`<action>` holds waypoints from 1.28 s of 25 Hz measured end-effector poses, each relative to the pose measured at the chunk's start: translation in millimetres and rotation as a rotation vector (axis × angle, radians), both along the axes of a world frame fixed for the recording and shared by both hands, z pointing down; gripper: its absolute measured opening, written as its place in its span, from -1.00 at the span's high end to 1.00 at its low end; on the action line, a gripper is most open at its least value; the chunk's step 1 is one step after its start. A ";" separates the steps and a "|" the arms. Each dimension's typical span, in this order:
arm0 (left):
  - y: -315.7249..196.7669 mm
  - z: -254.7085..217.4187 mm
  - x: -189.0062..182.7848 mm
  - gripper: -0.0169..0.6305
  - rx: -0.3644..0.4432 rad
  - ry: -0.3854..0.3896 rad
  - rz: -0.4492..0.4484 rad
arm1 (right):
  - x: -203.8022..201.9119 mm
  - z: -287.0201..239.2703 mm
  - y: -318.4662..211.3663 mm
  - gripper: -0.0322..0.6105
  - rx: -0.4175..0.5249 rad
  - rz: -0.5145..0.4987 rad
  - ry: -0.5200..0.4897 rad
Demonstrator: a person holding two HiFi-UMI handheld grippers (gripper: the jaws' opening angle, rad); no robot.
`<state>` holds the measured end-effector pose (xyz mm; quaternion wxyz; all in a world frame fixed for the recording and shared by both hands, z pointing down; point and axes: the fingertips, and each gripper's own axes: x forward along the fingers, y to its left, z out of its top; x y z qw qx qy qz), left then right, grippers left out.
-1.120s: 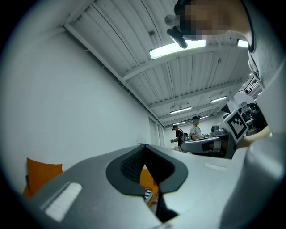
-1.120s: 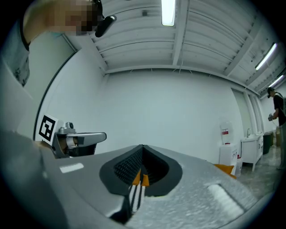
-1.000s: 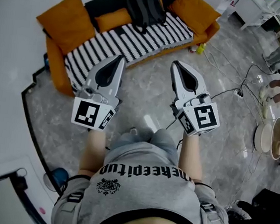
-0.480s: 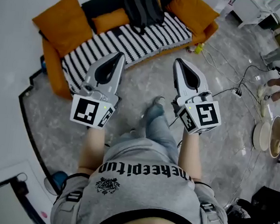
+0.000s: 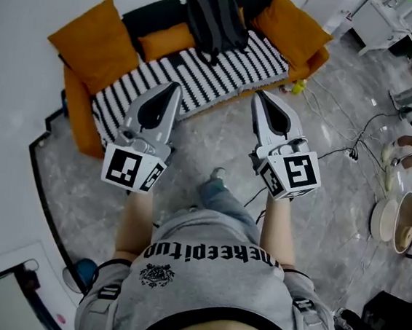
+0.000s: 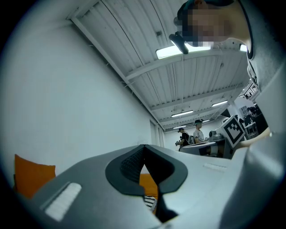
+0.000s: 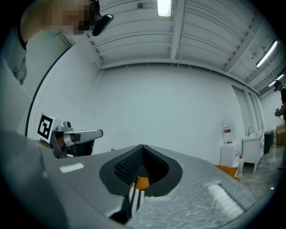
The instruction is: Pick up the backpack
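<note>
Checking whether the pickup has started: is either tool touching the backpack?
Apart. The head view shows the backpack lying on the sofa, with striped seat visible between it and the tips of the left tool and right tool.

Floor [image 5: 210, 135] open up to sofa [image 5: 76, 114]. Striped seat [image 5: 201, 72] free in front of backpack [image 5: 215, 19]. Orange cushions [image 5: 160, 42] crowd both flanks; wall [image 5: 33, 3] behind. Cables [image 5: 339, 147] across floor, right side.

Glossy veined stone floor [image 5: 213, 133], matt cloth backpack [image 5: 218, 17], woven striped sofa cover [image 5: 201, 72].
</note>
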<state>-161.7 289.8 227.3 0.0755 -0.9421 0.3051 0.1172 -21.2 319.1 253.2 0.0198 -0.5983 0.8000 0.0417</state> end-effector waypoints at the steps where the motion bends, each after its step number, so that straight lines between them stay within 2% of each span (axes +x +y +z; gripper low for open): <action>1: -8.4 -0.8 4.4 0.92 0.001 0.002 -0.003 | 3.4 -1.2 -9.2 0.89 0.001 -0.007 0.000; 14: -100.1 -8.6 70.1 0.92 0.012 -0.025 -0.058 | 62.4 -9.3 -114.6 0.89 0.007 -0.075 -0.001; 20: -129.3 -8.2 93.0 0.92 0.017 -0.021 -0.080 | 82.7 -3.8 -147.3 0.89 0.000 -0.103 -0.008; 27: -163.6 2.4 102.5 0.92 -0.008 -0.045 -0.091 | 88.4 12.7 -186.1 0.89 -0.039 -0.125 -0.030; 32: -210.6 5.6 105.2 0.92 -0.018 -0.040 -0.076 | 94.0 16.1 -229.6 0.89 -0.049 -0.102 -0.031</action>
